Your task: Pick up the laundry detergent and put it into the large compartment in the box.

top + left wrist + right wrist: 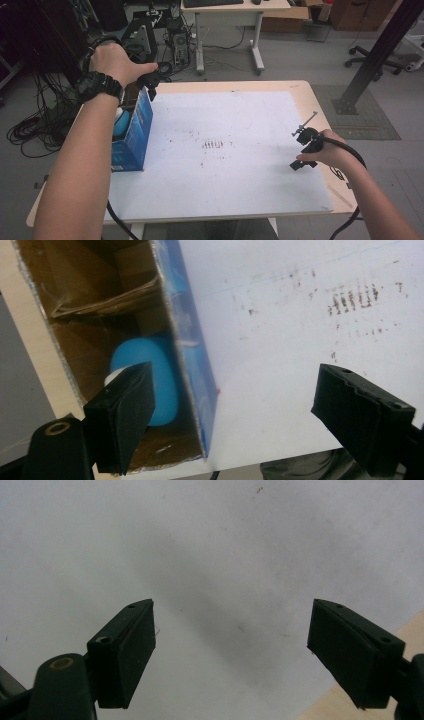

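Nearest the person, the right gripper [306, 150] rests low over the white sheet [225, 150] near the table's right edge, jaws spread wide and nothing between them — its own view shows bare sheet and a sliver of the wooden table [380, 645] at the corner. It looks idle for now.

Farther out on the left, the blue box [134, 131] stands on the sheet's left edge with its open top up, cardboard-brown inside. A light-blue rounded object [150, 375] with a white end lies down in it. The left gripper [149, 82] hovers above the far end of the box, released: in the left gripper view its 2 jaws are far apart, 1 over the box's inside and in front of the blue object, the other out over the sheet, so they straddle the box's right-hand wall [192, 355]. Whether a jaw touches the wall I cannot tell.

The step in hand seems to be work at the box — either a grip on its wall or a reach for the object within. For the wall, the next move calls for lowering and closing squarely on the thin card; for the object, shifting both jaws inside the opening first.
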`<action>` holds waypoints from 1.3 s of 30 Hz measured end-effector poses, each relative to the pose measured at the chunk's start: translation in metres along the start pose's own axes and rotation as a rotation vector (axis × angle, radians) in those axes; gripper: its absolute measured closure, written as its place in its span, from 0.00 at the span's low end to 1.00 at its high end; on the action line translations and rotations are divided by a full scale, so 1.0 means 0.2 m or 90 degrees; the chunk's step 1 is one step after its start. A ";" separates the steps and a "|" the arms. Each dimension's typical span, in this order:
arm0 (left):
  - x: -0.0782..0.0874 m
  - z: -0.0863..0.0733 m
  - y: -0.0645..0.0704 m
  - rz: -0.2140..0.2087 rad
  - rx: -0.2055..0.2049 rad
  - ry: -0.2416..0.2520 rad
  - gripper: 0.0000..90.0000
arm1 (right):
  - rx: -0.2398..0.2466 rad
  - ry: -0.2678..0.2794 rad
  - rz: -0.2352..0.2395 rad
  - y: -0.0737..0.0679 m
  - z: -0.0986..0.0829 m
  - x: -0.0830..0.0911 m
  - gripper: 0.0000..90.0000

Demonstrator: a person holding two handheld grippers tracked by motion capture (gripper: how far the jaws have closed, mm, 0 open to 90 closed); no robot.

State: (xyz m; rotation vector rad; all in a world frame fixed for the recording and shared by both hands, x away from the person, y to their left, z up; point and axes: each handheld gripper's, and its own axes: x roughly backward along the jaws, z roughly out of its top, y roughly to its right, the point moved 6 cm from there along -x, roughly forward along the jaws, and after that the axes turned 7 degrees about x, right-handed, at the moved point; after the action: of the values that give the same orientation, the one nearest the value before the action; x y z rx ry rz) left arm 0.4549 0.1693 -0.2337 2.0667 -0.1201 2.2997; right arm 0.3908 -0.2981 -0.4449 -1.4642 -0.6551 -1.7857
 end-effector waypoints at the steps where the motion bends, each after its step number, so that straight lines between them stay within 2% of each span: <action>1: 0.00 0.00 0.01 0.000 -0.004 0.000 0.19 | 0.000 0.001 0.001 0.00 0.00 0.00 0.22; 18: -0.03 0.03 0.15 -0.007 -0.054 0.000 0.19 | 0.000 0.002 0.001 0.00 -0.01 0.00 0.21; 39: -0.10 0.05 0.29 -0.019 -0.096 -0.008 0.19 | -0.003 0.002 0.002 0.00 -0.02 -0.01 0.21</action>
State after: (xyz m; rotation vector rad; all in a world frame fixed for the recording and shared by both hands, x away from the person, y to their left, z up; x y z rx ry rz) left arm 0.4617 0.1100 -0.2538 1.9967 -0.2523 2.1871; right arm 0.3889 -0.3003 -0.4477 -1.4649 -0.6472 -1.7874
